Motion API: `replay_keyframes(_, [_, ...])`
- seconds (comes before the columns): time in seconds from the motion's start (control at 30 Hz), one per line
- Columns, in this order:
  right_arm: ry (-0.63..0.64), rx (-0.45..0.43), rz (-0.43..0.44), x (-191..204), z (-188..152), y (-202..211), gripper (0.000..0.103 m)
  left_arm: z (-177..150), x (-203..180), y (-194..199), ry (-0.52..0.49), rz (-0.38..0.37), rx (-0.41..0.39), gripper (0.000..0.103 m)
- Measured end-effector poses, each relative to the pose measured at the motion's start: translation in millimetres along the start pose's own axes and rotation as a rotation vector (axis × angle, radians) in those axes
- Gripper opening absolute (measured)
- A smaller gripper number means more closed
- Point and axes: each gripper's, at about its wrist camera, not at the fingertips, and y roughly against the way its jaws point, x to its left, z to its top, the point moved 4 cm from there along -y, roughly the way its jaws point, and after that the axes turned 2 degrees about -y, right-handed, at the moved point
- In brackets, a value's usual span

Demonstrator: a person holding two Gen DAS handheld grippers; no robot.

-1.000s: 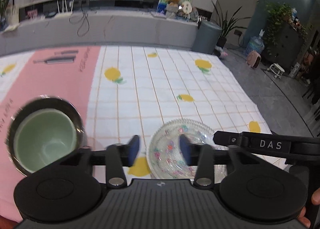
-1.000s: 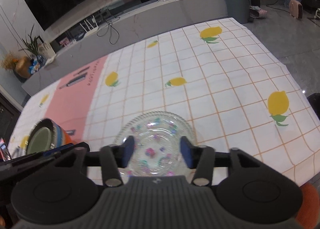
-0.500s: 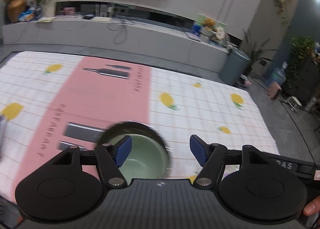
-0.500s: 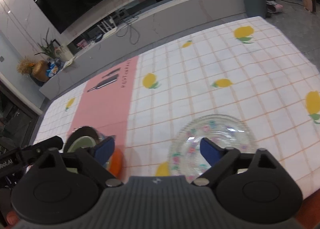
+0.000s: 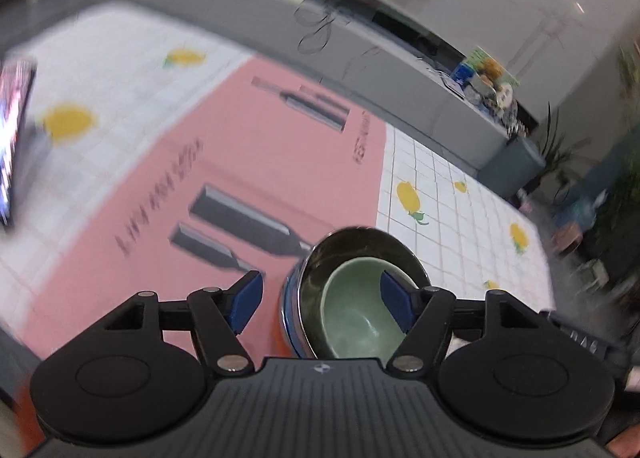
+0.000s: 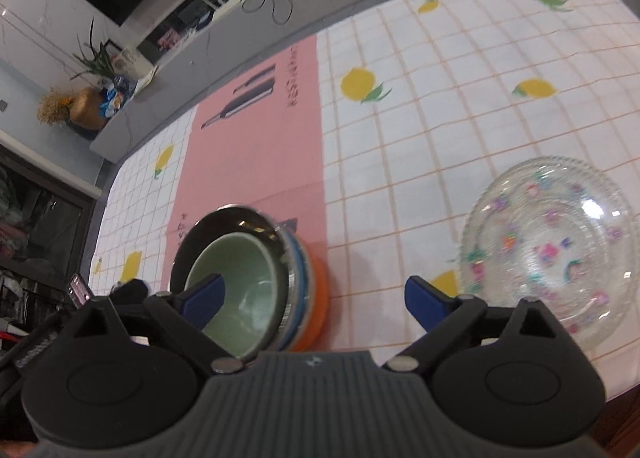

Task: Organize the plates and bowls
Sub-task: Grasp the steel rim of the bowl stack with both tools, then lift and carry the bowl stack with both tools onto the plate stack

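Two handheld grippers hang over a table spread with a lemon-print tablecloth (image 6: 460, 106), its white grid broken by a broad pink panel (image 5: 224, 162) printed with dark bottle shapes. On that panel's near edge stands a stack of nested bowls (image 6: 256, 278): an orange one at the bottom, a blue one above it, then a dark metal bowl (image 5: 360, 246), and inside that a pale green bowl (image 5: 356, 318) tilted against the metal wall. Well apart from the stack, on the white grid to its right in the right wrist view, sits a clear glass plate (image 6: 552, 254) dotted with small coloured flowers, lying flat on the cloth. The left gripper (image 5: 320, 300) is spread wide, holding nothing, its right blue pad over the green bowl's rim and its left pad out over the pink panel beside the stack; contact cannot be told. The right gripper (image 6: 316, 302) is likewise spread wide and empty, its left pad in front of the green bowl, its right pad just short of the glass plate's near rim. Beyond the stack, across the table, a long grey media console (image 6: 248, 26) carries cables and a gold vase.
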Motion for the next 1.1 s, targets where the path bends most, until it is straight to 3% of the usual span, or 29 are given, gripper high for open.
replay_keyframes(0.1, [-0.002, 0.032, 0.004, 6.1, -1.3, -10.7, 0.095, -2.6, 14.8, -14.0, 0.098, -0.063, 0.041, 0.079])
replay_keyframes(0.27, [-0.022, 0.085, 0.001, 8.6, -4.2, -31.7, 0.095, -7.7, 27.6, -38.9, 0.132, -0.021, 0.087, 0.079])
replay_keyframes(0.37, [-0.031, 0.131, -0.002, 6.6, -7.8, -48.1, 0.095, -12.5, 32.1, -49.4, 0.151, -0.040, 0.118, 0.079])
replay_keyframes(0.57, [-0.166, 0.200, 0.018, -9.8, -11.9, -73.3, 0.092, -17.5, 34.6, -63.9, 0.178, -0.044, 0.150, 0.079])
replay_keyframes(0.97, [-0.271, 0.235, 0.082, -21.1, -13.4, -93.6, 0.078, -21.2, 36.5, -83.0, 0.188, -0.068, 0.181, 0.078])
replay_keyframes(1.1, [-0.256, 0.206, 0.100, -21.6, -11.6, -93.5, 0.073, -23.0, 39.2, -89.8, 0.199, -0.070, 0.190, 0.078])
